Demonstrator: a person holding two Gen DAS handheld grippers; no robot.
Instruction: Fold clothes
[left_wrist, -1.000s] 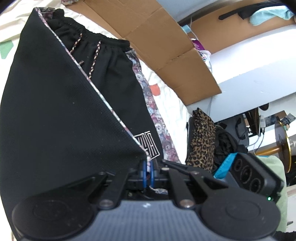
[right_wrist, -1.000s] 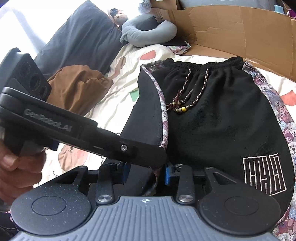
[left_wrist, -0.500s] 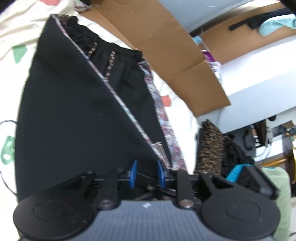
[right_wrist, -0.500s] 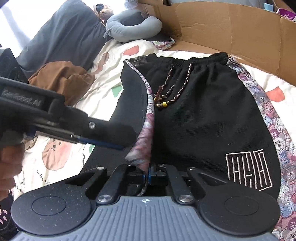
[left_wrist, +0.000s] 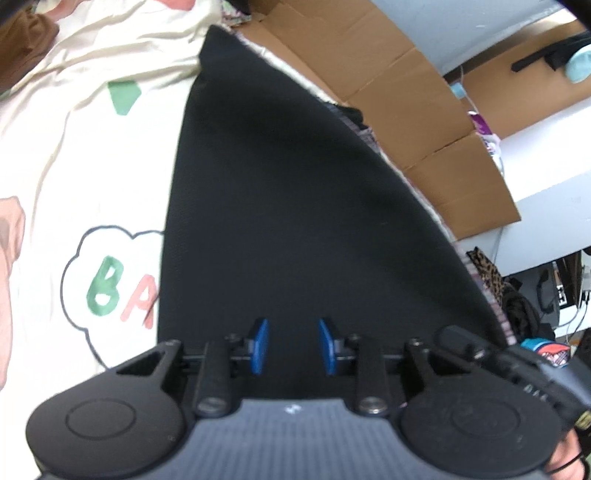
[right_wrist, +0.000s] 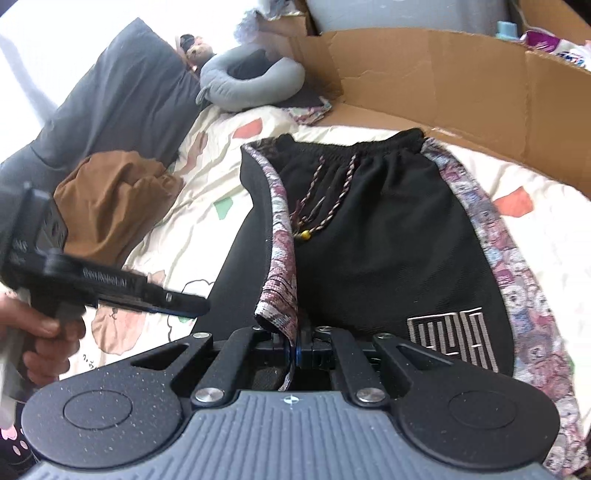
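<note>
Black shorts (right_wrist: 388, 240) with bear-patterned side stripes and a braided drawstring (right_wrist: 332, 206) lie on the bed, the left leg folded over toward the middle. My right gripper (right_wrist: 295, 350) is shut on the patterned hem corner (right_wrist: 280, 295) of that folded leg and holds it raised. In the left wrist view the folded black cloth (left_wrist: 295, 203) fills the middle. My left gripper (left_wrist: 291, 345) hovers over it with jaws opening, blue pads apart and nothing between them. In the right wrist view the left gripper (right_wrist: 195, 304) sits just left of the shorts, held by a hand.
The printed bedsheet (left_wrist: 74, 147) surrounds the shorts. Cardboard walls (right_wrist: 461, 85) run along the far and right sides. A brown garment (right_wrist: 110, 192), a dark pillow (right_wrist: 122, 92) and a grey neck pillow (right_wrist: 255, 81) lie at the far left. Leopard-print cloth (left_wrist: 487, 269) hangs beyond the bed.
The left gripper let go of the hem corner, opened and drew away to the left. The right gripper closed on that corner and lifted it a little.
</note>
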